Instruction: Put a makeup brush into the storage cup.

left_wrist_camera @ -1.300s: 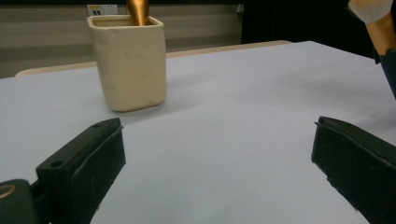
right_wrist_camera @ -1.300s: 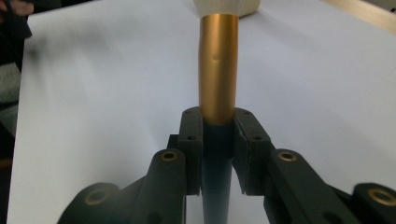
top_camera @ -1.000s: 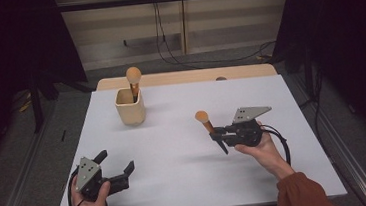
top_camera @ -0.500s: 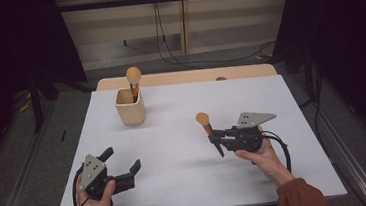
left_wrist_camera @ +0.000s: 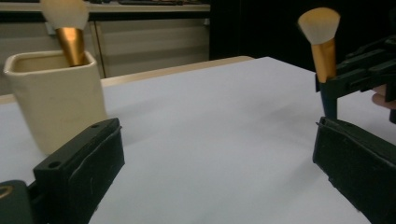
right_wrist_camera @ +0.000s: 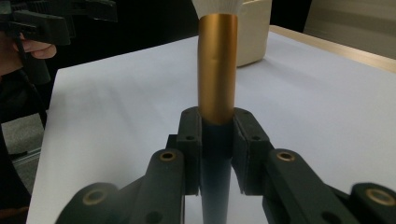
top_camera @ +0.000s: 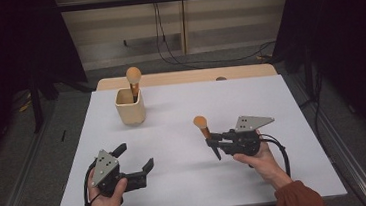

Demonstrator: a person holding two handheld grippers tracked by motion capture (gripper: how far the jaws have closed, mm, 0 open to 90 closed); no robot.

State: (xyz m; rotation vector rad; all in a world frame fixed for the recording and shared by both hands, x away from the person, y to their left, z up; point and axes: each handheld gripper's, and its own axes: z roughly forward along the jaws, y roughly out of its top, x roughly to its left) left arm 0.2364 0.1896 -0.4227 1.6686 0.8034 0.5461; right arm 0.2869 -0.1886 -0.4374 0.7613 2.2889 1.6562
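Right fingers (right_wrist_camera: 243, 140): you have them clamped on the dark handle of a makeup brush (top_camera: 203, 128), just below its gold ferrule.
Right gripper (top_camera: 213, 144): it sits over the right half of the table, jaws pointing left toward the middle — your hand wraps its body from below.
Held brush: it stands nearly upright, pale bristle head on top, its dark tip down close to the white table (top_camera: 188, 183); whether the tip touches the surface you cannot tell.
Left fingers (left_wrist_camera: 79, 163): you hold them wide apart with nothing between them.
Left gripper (top_camera: 135, 161): near the front left edge of the table, aimed right and slightly away from you.
Cup (top_camera: 131, 106): cream-coloured, upright at the back left, well apart from both grippers.
Second brush (top_camera: 134, 82): stands in the cup — bristle head above the rim.
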